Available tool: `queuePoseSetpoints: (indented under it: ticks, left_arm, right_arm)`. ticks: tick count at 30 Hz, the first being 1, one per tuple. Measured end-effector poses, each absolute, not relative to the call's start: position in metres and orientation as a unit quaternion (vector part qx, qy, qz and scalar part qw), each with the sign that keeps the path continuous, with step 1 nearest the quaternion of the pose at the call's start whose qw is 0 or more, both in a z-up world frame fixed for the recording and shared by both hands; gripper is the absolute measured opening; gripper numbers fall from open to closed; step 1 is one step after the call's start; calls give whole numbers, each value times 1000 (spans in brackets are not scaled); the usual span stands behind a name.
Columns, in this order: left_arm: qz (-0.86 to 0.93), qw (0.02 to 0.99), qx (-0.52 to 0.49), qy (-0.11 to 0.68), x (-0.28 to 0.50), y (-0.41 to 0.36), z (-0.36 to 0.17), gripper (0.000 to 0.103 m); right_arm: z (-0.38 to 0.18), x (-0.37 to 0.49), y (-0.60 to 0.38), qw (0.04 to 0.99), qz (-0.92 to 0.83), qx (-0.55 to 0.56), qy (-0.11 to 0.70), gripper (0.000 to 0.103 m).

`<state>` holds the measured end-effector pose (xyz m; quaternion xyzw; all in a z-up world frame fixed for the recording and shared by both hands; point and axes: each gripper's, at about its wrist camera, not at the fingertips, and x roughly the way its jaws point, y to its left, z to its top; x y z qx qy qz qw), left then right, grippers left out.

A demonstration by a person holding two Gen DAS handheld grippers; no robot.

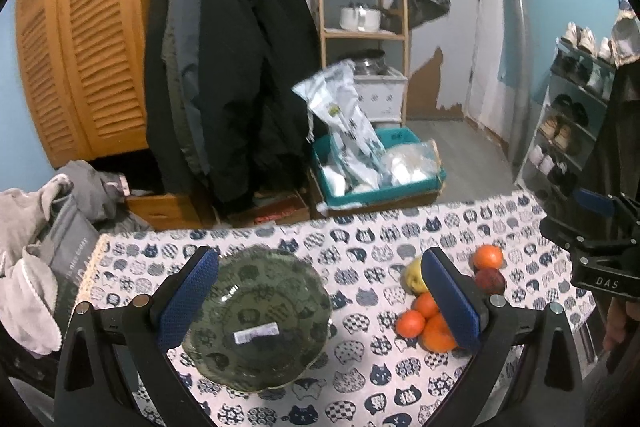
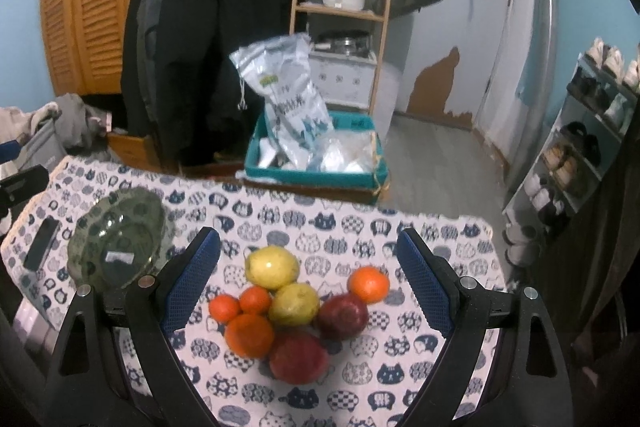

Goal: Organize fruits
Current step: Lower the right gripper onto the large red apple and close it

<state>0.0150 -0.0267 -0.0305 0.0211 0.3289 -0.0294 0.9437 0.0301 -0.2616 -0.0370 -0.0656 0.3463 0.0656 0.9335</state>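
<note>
Cluttered room behind, with a hanging black coat (image 2: 208, 27) and a teal bin (image 2: 320, 163) on the floor; the work surface is a table under a cat-print tablecloth (image 2: 420, 227). Right gripper (image 2: 308, 283): jaws spread wide, nothing between the pads, held above the cloth. Directly ahead of and between its fingers lies the fruit pile (image 2: 292, 307), gathered close with most pieces touching: two yellow fruits (image 2: 272, 265) at the far side, small oranges (image 2: 248, 335) on the left, two dark red fruits (image 2: 298, 357) nearest the camera and to the right, and one orange (image 2: 368, 283) at the far right edge of the group. The round pieces show no long axis to align with. Left gripper (image 1: 320, 299): jaws likewise fully apart and empty, centred over the green glass bowl (image 1: 256, 319), which is empty apart from a label on its base. From the left wrist view the pile sits off to the right, partly behind the right-hand finger. From the right wrist view the bowl lies to the left of the pile, apart from it, with a dark phone-like object (image 2: 42, 247) beyond it near the table edge. Assessment: no fruit is in the bowl yet; the right gripper is the nearer to the fruit, and any transfer runs leftward across the cloth to the bowl. Risk: neighbours in contact may roll when one is lifted.
</note>
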Motion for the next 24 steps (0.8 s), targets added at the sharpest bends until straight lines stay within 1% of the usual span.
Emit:
queuePoseSetpoints:
  ticks: [24]
  left_arm:
    - [-65, 856, 31, 512, 50, -75, -155, 102]
  right_arm:
    - [-160, 49, -278, 844, 71, -46, 529, 88]
